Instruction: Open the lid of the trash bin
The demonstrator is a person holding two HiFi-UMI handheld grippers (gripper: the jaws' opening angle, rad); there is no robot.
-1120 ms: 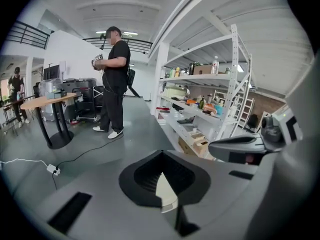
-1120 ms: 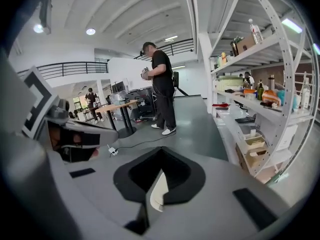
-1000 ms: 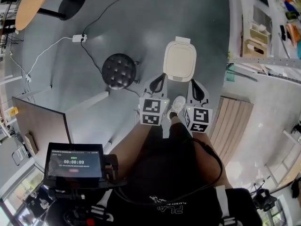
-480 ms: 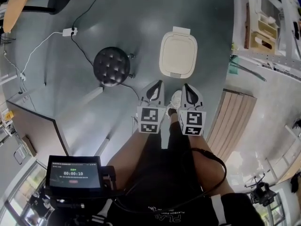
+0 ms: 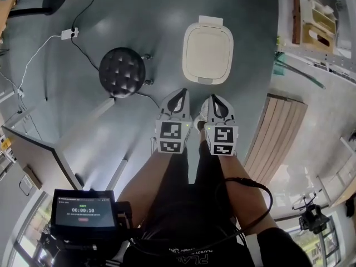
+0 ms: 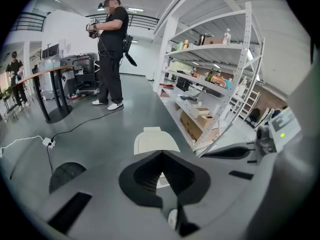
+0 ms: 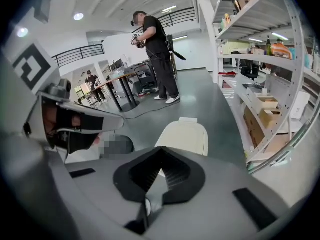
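**Q:** Where's the trash bin [image 5: 207, 52] sitting, and is anything in it?

**A:** It's standing on the floor ahead of both tools, a bit nearer the right gripper [image 5: 214, 99], and it isn't touching either one. The lid [image 7: 183, 137] is lying flat and shut, so it's hiding the inside.

**Q:** Which way is it pointing?

**A:** The long axis is running straight away from the jaws, with the hinge end far and the front lip facing them. The left gripper [image 5: 179, 93] and the right one are both hanging pinched closed on nothing. A black stool [image 5: 122, 71] is sitting ahead-left of the left one.
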